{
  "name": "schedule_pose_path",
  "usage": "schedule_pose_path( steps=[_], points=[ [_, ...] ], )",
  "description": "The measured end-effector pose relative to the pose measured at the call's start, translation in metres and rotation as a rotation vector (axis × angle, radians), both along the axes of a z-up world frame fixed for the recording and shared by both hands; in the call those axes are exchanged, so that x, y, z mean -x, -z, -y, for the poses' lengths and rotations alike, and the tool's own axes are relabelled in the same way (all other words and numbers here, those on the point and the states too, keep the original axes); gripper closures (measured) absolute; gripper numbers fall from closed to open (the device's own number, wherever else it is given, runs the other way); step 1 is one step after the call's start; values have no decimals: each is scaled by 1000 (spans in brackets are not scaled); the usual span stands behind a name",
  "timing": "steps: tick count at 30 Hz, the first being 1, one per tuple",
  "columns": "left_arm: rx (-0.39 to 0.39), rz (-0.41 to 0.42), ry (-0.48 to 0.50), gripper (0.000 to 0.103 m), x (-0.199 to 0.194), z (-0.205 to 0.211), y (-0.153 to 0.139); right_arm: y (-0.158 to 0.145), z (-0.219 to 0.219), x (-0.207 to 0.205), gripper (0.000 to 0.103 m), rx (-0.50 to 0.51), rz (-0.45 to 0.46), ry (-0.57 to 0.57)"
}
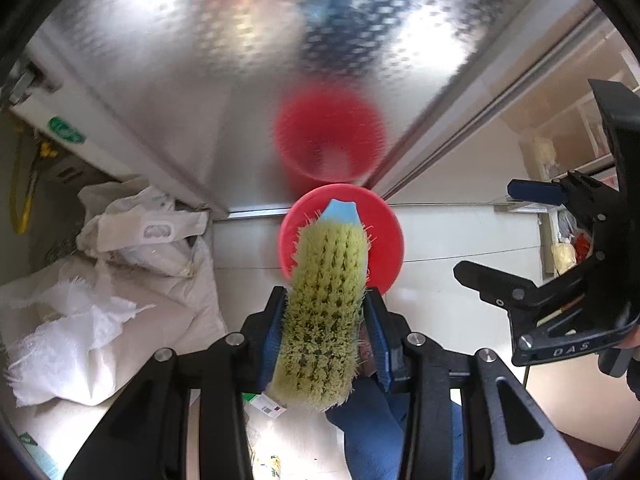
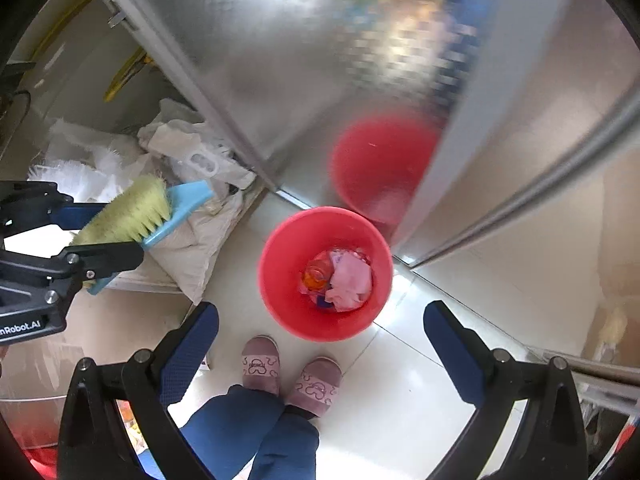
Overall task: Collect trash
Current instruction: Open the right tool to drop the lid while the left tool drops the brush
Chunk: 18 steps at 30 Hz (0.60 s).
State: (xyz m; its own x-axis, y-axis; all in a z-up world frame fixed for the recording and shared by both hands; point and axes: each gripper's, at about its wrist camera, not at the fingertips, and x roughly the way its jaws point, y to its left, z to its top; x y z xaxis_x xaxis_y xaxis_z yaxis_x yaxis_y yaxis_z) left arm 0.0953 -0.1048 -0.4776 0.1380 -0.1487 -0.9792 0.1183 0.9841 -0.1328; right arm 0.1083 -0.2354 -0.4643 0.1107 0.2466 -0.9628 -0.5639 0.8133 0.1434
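My left gripper is shut on a blue brush with yellow-green bristles, held in the air above the red bin. In the right wrist view the brush and left gripper hang at the left. The red bin stands on the white floor below, holding crumpled pink paper and an orange bottle. My right gripper is open and empty above the floor near the bin; it also shows at the right of the left wrist view.
A shiny metal cabinet door stands behind the bin and mirrors it. White bags and cloth are piled at the left. The person's pink slippers and blue trousers stand just in front of the bin.
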Motion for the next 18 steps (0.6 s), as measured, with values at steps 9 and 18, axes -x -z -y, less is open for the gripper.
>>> schedule_pose_path(
  steps=[9, 18],
  points=[
    [18, -29, 75, 66, -15, 33, 22, 17, 28, 4, 1, 77, -43, 79],
    [9, -15, 136, 66, -27, 54, 25, 18, 44, 6, 1, 47, -51, 130]
  ],
)
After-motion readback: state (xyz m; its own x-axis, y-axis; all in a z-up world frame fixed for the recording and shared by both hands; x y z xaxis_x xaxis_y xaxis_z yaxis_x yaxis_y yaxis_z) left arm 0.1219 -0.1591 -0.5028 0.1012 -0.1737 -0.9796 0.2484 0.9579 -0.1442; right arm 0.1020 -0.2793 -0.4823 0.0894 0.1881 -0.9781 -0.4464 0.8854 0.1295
